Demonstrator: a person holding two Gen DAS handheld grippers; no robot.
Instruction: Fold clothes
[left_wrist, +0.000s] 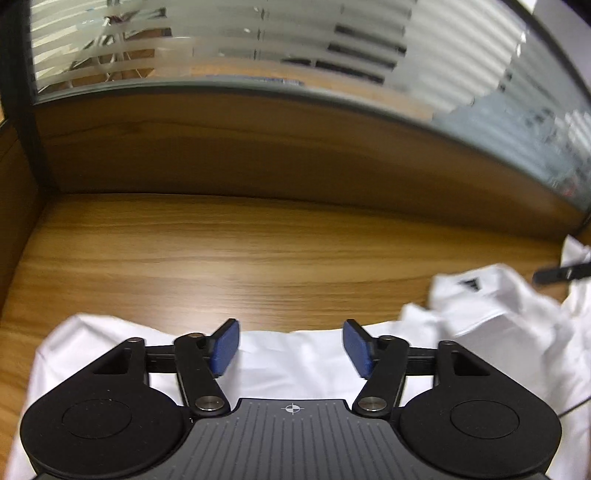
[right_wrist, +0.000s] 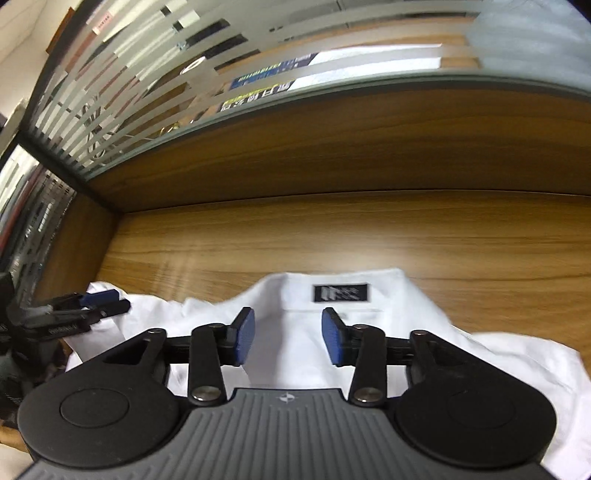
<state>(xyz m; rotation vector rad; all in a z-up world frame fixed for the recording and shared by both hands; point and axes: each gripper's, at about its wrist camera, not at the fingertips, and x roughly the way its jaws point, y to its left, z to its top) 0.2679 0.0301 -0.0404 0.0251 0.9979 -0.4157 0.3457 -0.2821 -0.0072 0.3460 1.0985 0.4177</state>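
As seen from the left wrist, my left hand-held gripper (left_wrist: 291, 347) hangs with its blue pads wide apart and nothing between them, above the near edge of a white shirt (left_wrist: 295, 354) spread on the wooden worktop (left_wrist: 258, 258); the collar (left_wrist: 476, 291) lies bunched toward the right, where the tip of the other tool enters the picture. From the right wrist, my right hand-held gripper (right_wrist: 288, 338) stands about half open, also empty, poised over the collar (right_wrist: 340, 284) and its black label (right_wrist: 341, 292), with the left tool visible at the far left over a sleeve end. I judge the shirt light, soft and limp: it will sag and crease wherever unsupported, and thin cloth may slip from a shallow pinch. The stiffer collar band and shoulder seams look the best places to take hold, one hand to each side, so the body hangs evenly for folding.
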